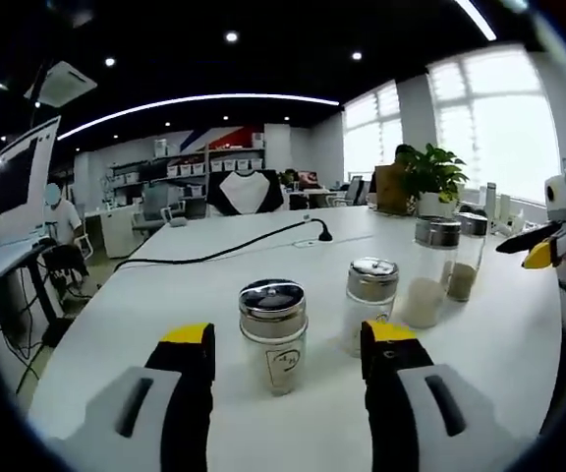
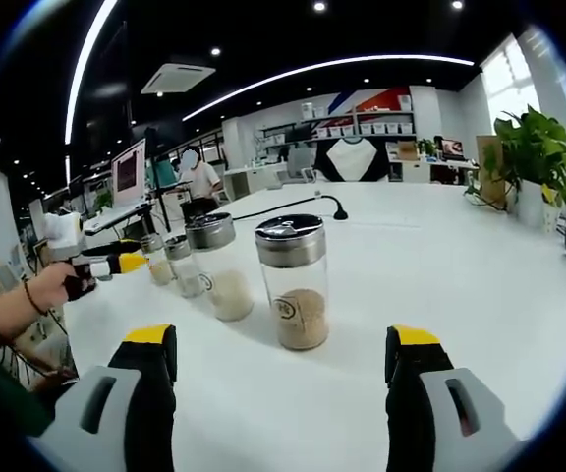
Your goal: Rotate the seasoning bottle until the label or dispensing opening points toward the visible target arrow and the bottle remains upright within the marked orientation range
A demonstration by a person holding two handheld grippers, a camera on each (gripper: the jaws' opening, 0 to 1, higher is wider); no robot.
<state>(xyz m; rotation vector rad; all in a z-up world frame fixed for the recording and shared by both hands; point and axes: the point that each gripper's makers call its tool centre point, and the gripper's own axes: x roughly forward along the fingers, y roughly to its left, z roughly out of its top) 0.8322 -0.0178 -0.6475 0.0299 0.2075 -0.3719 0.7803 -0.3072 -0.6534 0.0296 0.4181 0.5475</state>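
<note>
On white table (image 1: 165, 295), four seasoning bottles (image 1: 273, 334)

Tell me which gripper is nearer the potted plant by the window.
Right, probably. The right gripper faces the end jar, with the potted plant close on its right. The left gripper sits at the row's other end, the plant beyond all four jars.

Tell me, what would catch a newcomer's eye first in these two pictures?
Probably the row of glass seasoning bottles with metal lids on the white table: the nearest bottle stands upright just ahead of the open left gripper. In the right gripper view, the bottle of brown powder stands ahead of the open right gripper. A leafy potted plant sits at the table's far side near the bright windows.
</note>
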